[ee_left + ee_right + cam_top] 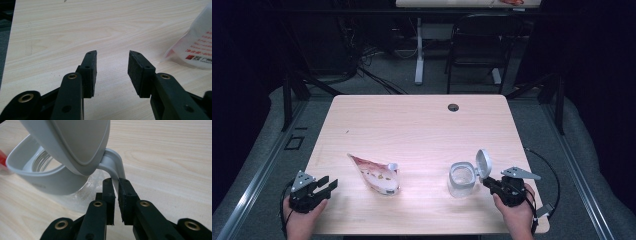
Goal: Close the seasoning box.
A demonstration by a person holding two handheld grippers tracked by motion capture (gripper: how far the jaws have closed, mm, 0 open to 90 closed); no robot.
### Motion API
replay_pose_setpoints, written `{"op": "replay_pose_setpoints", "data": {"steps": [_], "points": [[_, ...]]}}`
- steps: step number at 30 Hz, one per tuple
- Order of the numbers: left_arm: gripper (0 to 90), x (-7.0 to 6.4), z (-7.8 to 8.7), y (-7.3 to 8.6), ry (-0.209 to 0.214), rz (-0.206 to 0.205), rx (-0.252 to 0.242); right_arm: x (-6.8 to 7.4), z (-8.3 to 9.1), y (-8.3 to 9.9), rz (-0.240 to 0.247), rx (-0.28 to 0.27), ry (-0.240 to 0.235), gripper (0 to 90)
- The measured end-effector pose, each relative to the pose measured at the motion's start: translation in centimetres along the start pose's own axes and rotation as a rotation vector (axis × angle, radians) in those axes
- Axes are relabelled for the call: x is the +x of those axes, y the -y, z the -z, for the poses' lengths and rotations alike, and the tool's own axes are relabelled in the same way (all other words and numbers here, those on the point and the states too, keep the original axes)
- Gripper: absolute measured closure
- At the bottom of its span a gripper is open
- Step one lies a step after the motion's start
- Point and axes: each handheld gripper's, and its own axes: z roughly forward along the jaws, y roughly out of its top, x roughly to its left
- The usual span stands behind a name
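A clear jug (461,179) with a white collar stands on the table, its white lid (483,163) flipped up. My right gripper (490,182) is shut on the jug's white handle (114,167), just below where it curves into the collar (47,182). A white and red pouch (377,174) lies flat left of the jug; its corner (197,45) shows printed red text. My left gripper (331,182) is open near the table's front left, with bare wood between its fingers (90,72), and the pouch lies off to its right.
The wooden table (417,125) has a round cable hole (453,107) near its far edge. A black chair (479,45) and a white table leg (419,50) stand beyond it. Grey floor surrounds the table.
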Motion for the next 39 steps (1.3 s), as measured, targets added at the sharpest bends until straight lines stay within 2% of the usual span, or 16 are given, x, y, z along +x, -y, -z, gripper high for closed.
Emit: {"op": "replay_pose_setpoints", "data": {"steps": [6, 10, 18, 22, 28, 30, 32, 33, 36, 39], "points": [[60.1, -0.1, -0.1, -0.1, 0.007, -0.005, 0.000, -1.0, -1.0, -0.6, -0.048, -0.027, -0.036, 83.2], [60.3, -0.1, -0.1, -0.1, 0.008, -0.004, 0.002, -1.2, -1.5, -1.0, -0.045, -0.042, -0.042, 82.6], [60.3, -0.2, -0.2, -0.1, 0.009, -0.006, 0.001, -1.5, -2.6, -2.0, -0.020, -0.049, -0.032, 81.4], [60.4, -0.2, -0.2, -0.1, 0.009, -0.008, 0.004, -1.7, -3.1, -2.4, -0.017, -0.058, -0.050, 80.6], [60.5, -0.2, -0.3, -0.1, 0.009, -0.007, 0.005, -1.8, -3.9, -3.0, -0.001, -0.065, -0.051, 79.1], [60.6, -0.2, -0.3, 0.0, 0.007, -0.007, 0.006, -1.9, -4.2, -3.1, -0.001, -0.071, -0.065, 78.5], [60.8, -0.2, -0.3, 0.0, 0.008, -0.007, 0.010, -2.0, -4.5, -3.2, -0.003, -0.067, -0.106, 78.9], [60.8, -0.2, -0.3, 0.0, 0.008, -0.007, 0.011, -2.0, -4.7, -3.2, 0.005, -0.063, -0.112, 79.6], [60.8, -0.2, -0.3, 0.0, 0.009, -0.006, 0.011, -1.7, -5.0, -3.4, 0.049, -0.047, -0.081, 79.5], [60.9, -0.2, -0.4, 0.0, 0.010, -0.005, 0.012, -1.6, -5.1, -3.6, 0.042, -0.051, -0.074, 80.9]]}}
